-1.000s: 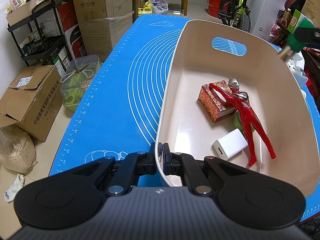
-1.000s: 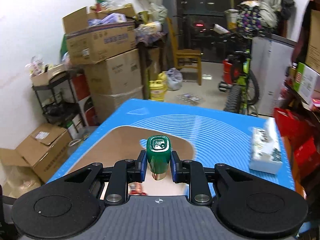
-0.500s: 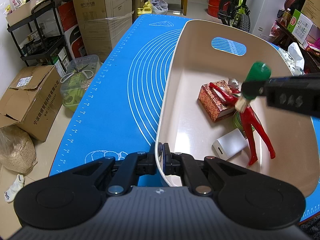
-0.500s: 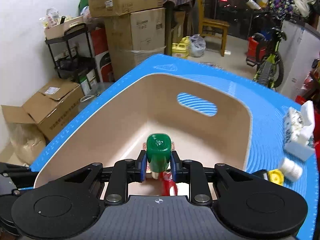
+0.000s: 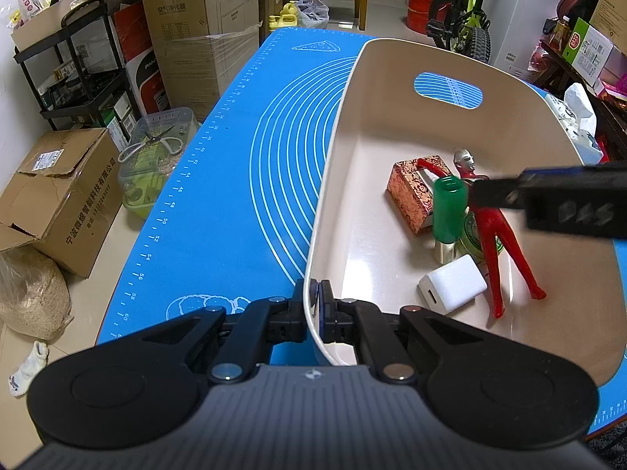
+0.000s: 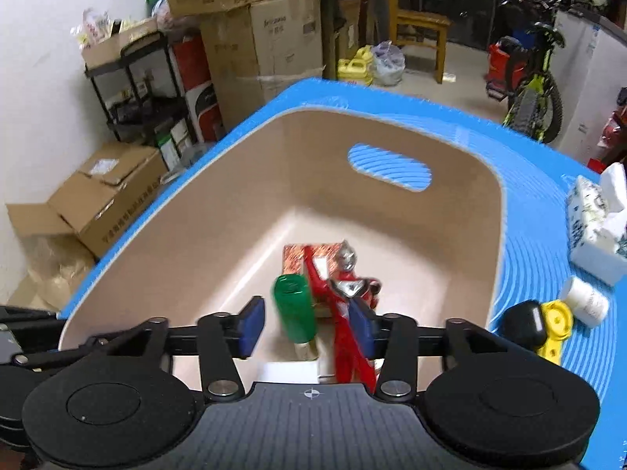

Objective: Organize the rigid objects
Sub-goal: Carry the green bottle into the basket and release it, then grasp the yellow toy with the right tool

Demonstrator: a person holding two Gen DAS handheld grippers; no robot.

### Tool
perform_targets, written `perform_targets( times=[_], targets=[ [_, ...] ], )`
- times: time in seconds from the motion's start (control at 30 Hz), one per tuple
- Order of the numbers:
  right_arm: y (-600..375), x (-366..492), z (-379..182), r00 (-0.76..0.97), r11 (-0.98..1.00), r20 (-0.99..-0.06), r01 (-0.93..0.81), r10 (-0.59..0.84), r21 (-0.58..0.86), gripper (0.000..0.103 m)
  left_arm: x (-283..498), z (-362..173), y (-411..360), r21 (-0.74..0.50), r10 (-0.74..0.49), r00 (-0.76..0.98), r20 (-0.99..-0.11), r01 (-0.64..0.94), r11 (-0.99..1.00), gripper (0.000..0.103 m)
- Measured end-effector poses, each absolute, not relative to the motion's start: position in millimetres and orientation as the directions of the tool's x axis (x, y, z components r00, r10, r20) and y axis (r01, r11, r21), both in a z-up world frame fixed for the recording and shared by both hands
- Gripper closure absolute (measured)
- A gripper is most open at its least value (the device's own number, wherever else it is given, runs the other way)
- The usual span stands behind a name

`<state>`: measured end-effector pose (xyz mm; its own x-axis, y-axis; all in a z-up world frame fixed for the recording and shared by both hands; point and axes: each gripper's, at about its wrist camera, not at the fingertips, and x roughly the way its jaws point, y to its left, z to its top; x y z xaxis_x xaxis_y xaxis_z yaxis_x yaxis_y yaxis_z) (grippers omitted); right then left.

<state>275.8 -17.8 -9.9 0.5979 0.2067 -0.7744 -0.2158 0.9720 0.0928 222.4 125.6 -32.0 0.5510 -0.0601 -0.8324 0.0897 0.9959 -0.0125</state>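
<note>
the left gripper (image 5: 313,305) is clamped tight on the near rim of the beige bin (image 5: 333,180). the right gripper (image 6: 305,325) is spread wide, gripping nothing; the green bottle (image 6: 294,311) sits loose between its pads, over the bin floor at 12 o'clock. risk: the bottle looks tilted and may topple onto the red figure (image 5: 493,231) or white charger (image 5: 452,284), or a pad may clip it on withdrawal. farther at 11 o'clock, the carton (image 5: 33,199) bears chinese print; at 12, the tall box (image 5: 200,23) reads "inmaxss", uncertainly.
</note>
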Motion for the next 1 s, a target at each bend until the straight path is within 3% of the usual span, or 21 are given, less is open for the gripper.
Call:
perform_targets(
  times=[0.1, 0.47, 1.0],
  targets=[
    [-33, 270, 4, 0.637, 0.977, -0.744, -0.187, 0.2, 0.102, 0.034, 223, -32, 126, -0.012, -0.06, 0.551, -0.832, 0.09, 0.996, 0.096],
    [-116, 269, 20, 0.708, 0.997, -0.704, -0.013, 0.06, 0.072, 0.03, 222, -32, 125, -0.011, -0.059, 0.551, -0.832, 0.09, 0.996, 0.096],
    [-196, 280, -59, 0.61, 0.989, -0.783, 0.14, -0.12, -0.042, 0.03, 222, -32, 125, -0.012, -0.06, 0.55, -0.833, 0.09, 0.996, 0.096]
  ],
)
